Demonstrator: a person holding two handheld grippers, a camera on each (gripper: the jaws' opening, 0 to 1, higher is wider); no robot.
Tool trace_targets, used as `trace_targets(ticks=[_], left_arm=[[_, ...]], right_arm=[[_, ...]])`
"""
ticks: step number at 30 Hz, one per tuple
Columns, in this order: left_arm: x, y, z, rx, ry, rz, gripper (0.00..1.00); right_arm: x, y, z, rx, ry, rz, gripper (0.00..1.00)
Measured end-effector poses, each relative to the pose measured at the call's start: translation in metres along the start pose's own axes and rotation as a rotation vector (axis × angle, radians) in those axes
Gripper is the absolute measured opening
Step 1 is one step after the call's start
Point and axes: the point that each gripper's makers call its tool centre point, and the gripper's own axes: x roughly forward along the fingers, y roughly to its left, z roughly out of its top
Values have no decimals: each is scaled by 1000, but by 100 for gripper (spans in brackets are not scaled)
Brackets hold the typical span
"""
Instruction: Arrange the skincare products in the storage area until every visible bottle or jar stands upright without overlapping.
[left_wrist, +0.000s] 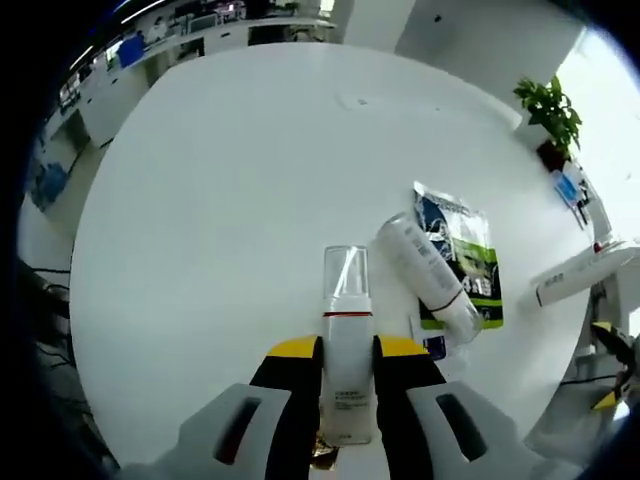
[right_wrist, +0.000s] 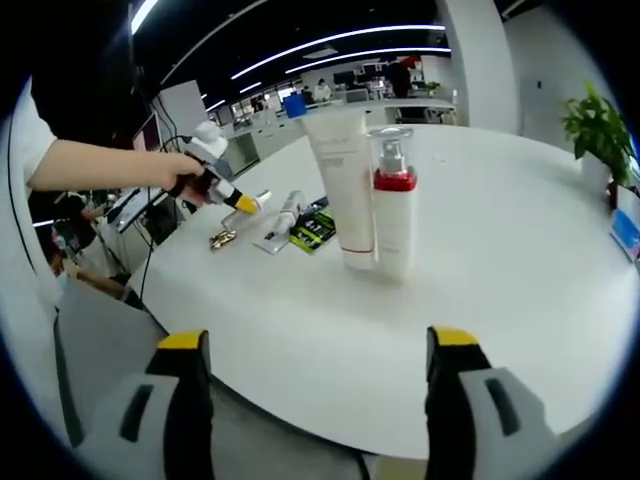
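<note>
My left gripper (left_wrist: 349, 375) clamps the pump bottle (left_wrist: 347, 350) at lower centre, ready for standing; the right gripper (right_wrist: 318, 350) gapes wide, empty.

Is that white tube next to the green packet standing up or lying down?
Lying down. In the left gripper view the white tube lies flat on the table, partly overlapping the green packet.

In the left gripper view, a pump bottle (left_wrist: 347, 345) lies on the counter (left_wrist: 230, 220) between the left gripper (left_wrist: 347, 365) jaws. At two o'clock from it, a tube (left_wrist: 428, 265) lies across a sachet (left_wrist: 462, 255). In the right gripper view, an upright tube (right_wrist: 342, 185) stands touching a pump bottle with a collar (right_wrist: 393, 200), at its nine o'clock; a sachet lies beyond at ten o'clock.
</note>
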Motion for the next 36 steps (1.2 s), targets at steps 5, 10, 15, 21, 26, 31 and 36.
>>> trace_targets(ticks=[5,10,15,21,26,31,36], left_arm=[[-10,-8,0,-22,-30,-38,16],[-22,-23,5,-56,-88,-116,16],[-42,-42,7,-94,-144,-203,16],[-63,-59,5,-118,-188,-289,16],[-81,-76,-1,-141,-230,-394,16],[-98,-93,-14,-156,-256,-480,16],[-115,-106,-23,-188,-287,-550,16]], right_arm=[[0,2,0,-2,1,6,89],[0,5,0,-10,6,22,86],[-1,12,2,-6,5,58,82],[-1,18,4,-39,15,82,83],[0,24,14,-61,4,109,83],[-1,37,28,-21,-44,173,75],[3,50,34,-27,-49,206,74]])
